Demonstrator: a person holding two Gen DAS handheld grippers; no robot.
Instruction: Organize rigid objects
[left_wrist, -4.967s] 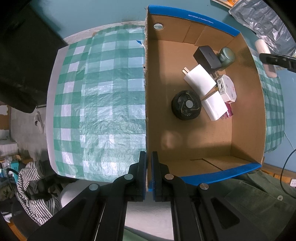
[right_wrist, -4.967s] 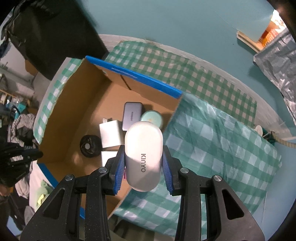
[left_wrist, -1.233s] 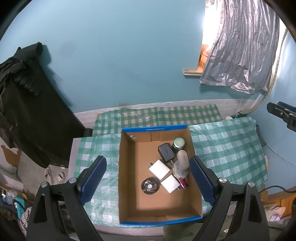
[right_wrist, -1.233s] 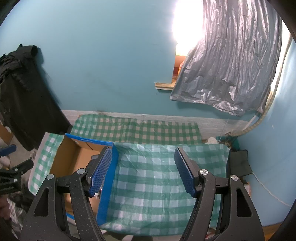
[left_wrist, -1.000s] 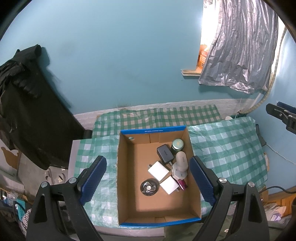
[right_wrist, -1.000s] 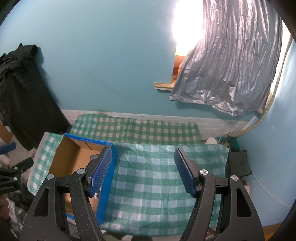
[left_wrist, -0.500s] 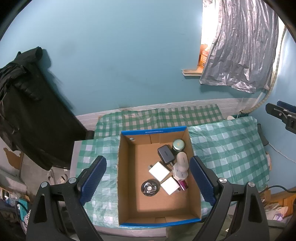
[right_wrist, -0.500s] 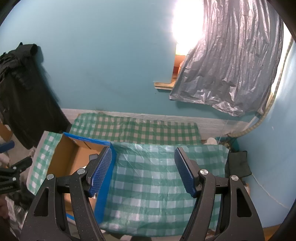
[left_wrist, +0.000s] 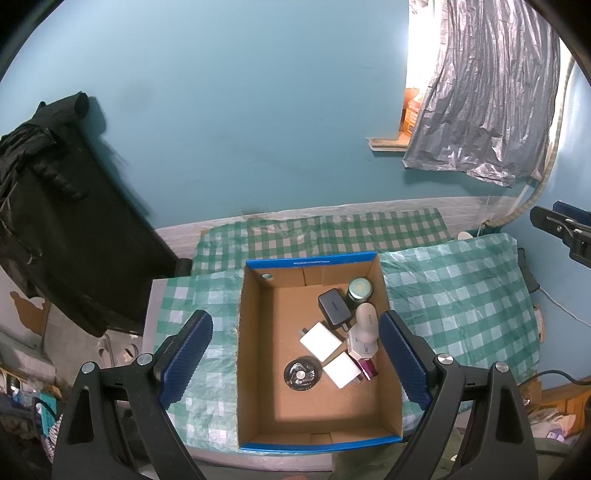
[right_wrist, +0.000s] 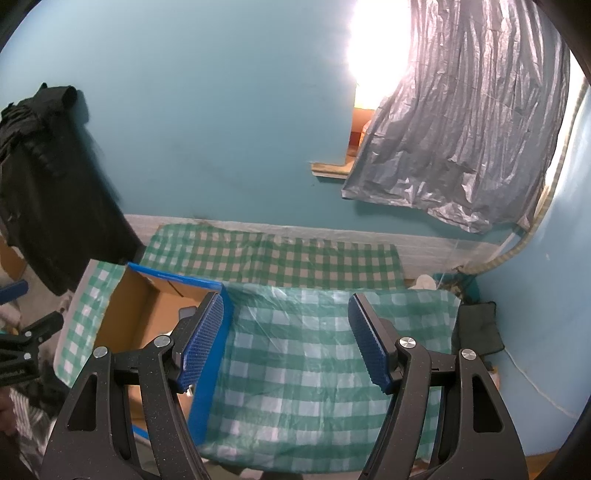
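A brown cardboard box (left_wrist: 258, 369) with blue rims stands open on the green checked table. Inside lie a white oval case (left_wrist: 366, 320), a dark grey box (left_wrist: 334, 307), a round green-lidded jar (left_wrist: 359, 288), two white adapters (left_wrist: 320, 340), a black round fan (left_wrist: 302, 374) and a small pink item. My left gripper (left_wrist: 295, 360) is open and empty, held high above the box. My right gripper (right_wrist: 286, 339) is open and empty, high above the checked cloth (right_wrist: 314, 350) to the right of the box (right_wrist: 122, 317).
A teal wall is behind the table. A black garment (left_wrist: 55, 221) hangs at the left. A silver plastic sheet (left_wrist: 480, 110) covers a window at the upper right. The right gripper's tip (left_wrist: 561, 229) shows at the left wrist view's right edge. Clutter lies below the table's left side.
Five seconds ago my right gripper held the white oval case over the box and my left gripper was shut on the box rim. Now the case lies in the box; both grippers are open and raised.
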